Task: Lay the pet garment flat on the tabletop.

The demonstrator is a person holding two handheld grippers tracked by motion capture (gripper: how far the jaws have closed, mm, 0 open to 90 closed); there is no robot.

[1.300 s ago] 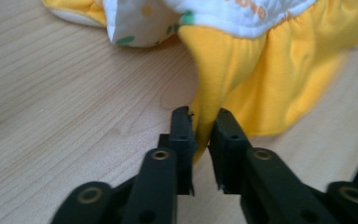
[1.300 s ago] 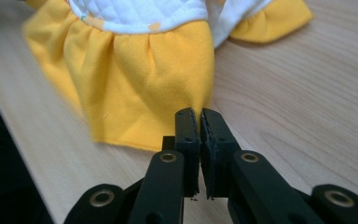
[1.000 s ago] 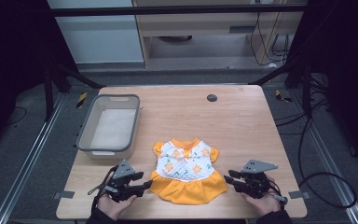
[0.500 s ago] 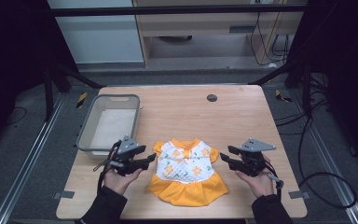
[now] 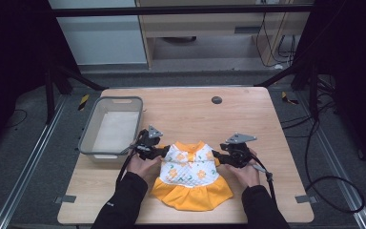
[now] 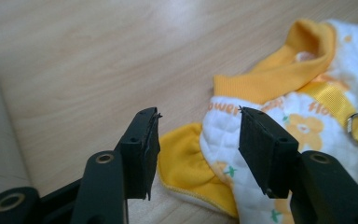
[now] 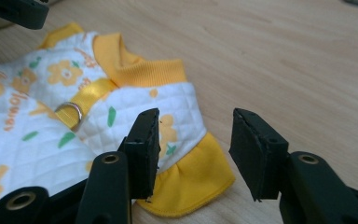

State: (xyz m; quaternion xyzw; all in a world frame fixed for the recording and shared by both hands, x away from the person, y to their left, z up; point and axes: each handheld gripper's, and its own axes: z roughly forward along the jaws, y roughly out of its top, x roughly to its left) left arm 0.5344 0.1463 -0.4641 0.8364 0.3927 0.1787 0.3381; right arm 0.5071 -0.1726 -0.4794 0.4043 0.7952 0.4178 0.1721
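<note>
Right, here is what I see from my station.
Table: I have a wooden table (image 5: pixel 248 119) under the high view, its surface bare toward the far right corner.
Dress: a small white dress (image 5: pixel 190 174) with orange flowers, an orange collar and an orange skirt lies flat near the middle of the table's near edge, collar toward the far side.
Dress detail: in the right gripper view I can see a yellow ribbon with a metal ring (image 7: pixel 69 111) on the chest.
Left gripper: my left gripper (image 5: pixel 161 151) sits at the dress's left sleeve; in its own view the jaws stand well apart with nothing between the pads, the orange sleeve cuff (image 6: pixel 186 158) lying on the table just under and between them.
Right gripper: my right gripper (image 5: pixel 216 157) sits at the dress's right sleeve; its jaws are also wide apart and hold nothing, the left jaw over the orange cuff (image 7: pixel 191 179), the right jaw over bare wood.
Hands: my left hand (image 5: pixel 142 166) and right hand (image 5: pixel 247 172) rest low at either side of the dress.
Tray: a grey tray (image 5: pixel 89 140) stands near the table's left edge, close beside the left gripper.
Far edge: a small dark round disc (image 5: pixel 216 99) lies near the middle of the far edge, well apart from the dress.
</note>
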